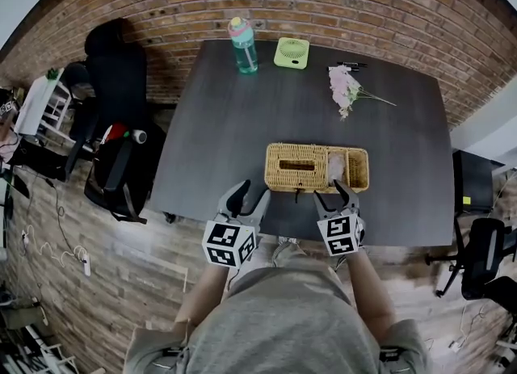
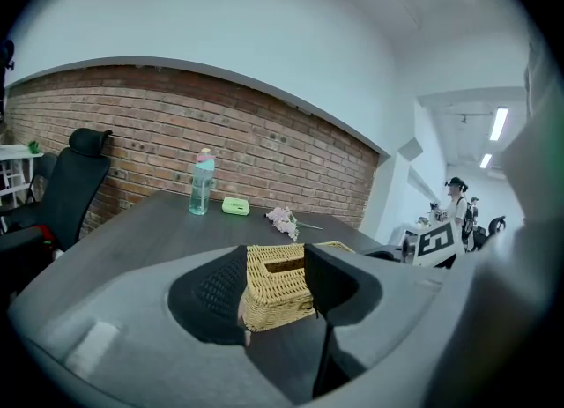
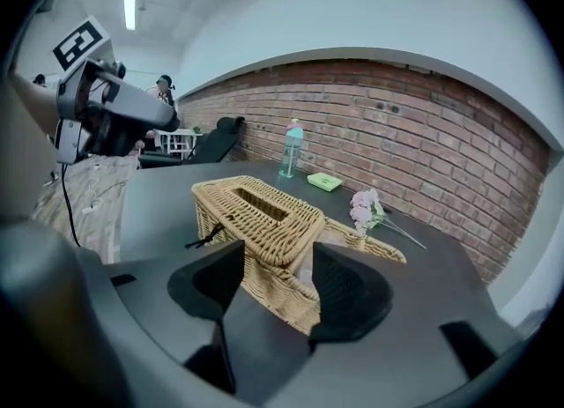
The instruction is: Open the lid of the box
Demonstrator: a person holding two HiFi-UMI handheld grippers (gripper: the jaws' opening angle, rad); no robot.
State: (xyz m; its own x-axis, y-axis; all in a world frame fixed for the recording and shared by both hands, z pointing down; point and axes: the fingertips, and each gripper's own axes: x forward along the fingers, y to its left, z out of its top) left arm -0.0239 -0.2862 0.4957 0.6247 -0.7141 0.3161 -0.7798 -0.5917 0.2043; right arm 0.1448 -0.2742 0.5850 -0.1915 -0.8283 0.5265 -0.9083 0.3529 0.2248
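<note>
Wicker box near the front edge of the dark table, with its slotted lid over the box's left part (the right part is uncovered). Left gripper is just in front of the box's left corner and right gripper is in front of its right half. Both have their jaws spread, with nothing between them. A bottle and flowers lie beyond the box.

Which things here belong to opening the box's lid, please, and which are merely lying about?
For the job: wicker box, slotted lid, left hand-held gripper, right hand-held gripper.
Lying about: water bottle, green fan, pink flowers, pens.
</note>
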